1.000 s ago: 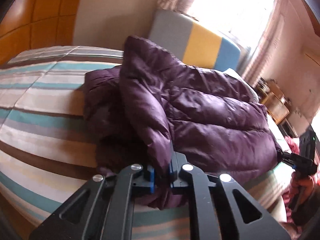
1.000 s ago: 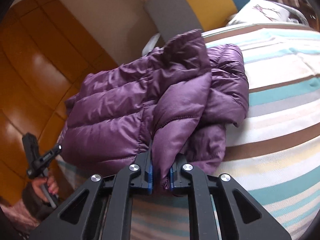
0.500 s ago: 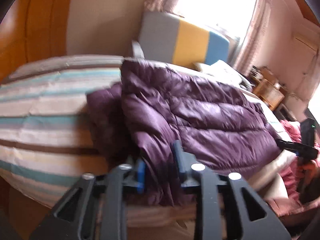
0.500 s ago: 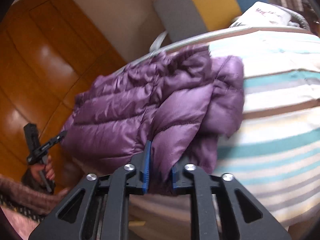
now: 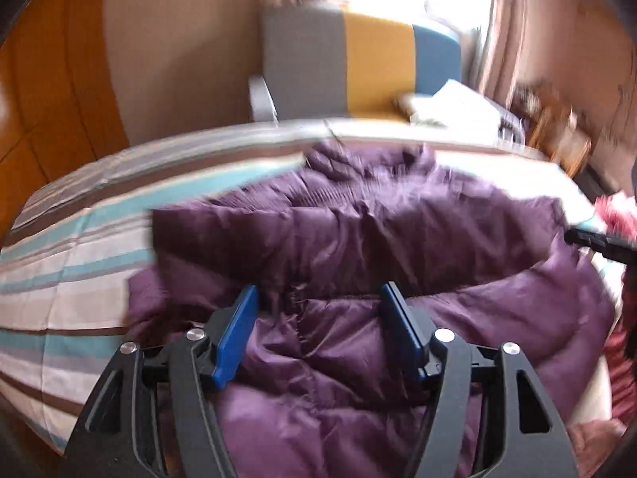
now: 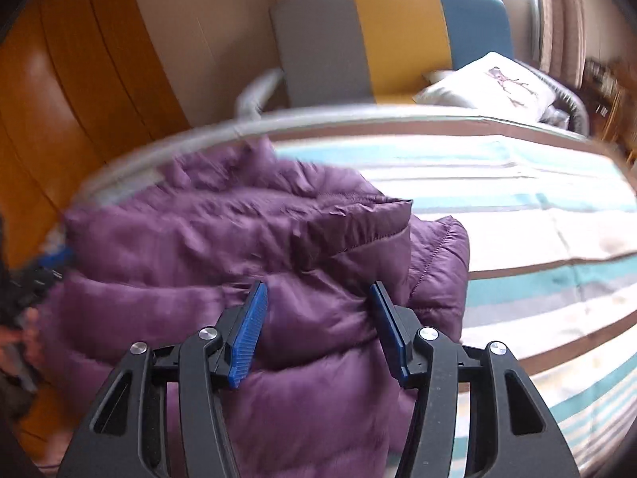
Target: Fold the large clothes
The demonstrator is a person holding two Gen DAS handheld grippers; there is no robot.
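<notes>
On the striped bed (image 5: 79, 263), a purple jacket (image 5: 398, 239) lies between both grippers' wide jaws.

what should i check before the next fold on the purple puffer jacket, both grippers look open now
1. Left gripper released: ok, jaws wide apart around fabric.
2. Right gripper released: ok, jaws wide apart.
3. Purple quilted puffer jacket resting on the striped bedspread: ok, though its near edge seems to overhang.
4. Fold lying flat: not ok, the top layer looks bunched and puffy.
5. Fabric free of the blue pads: cannot tell.
6. Sleeves tucked in: cannot tell, motion blur.
</notes>
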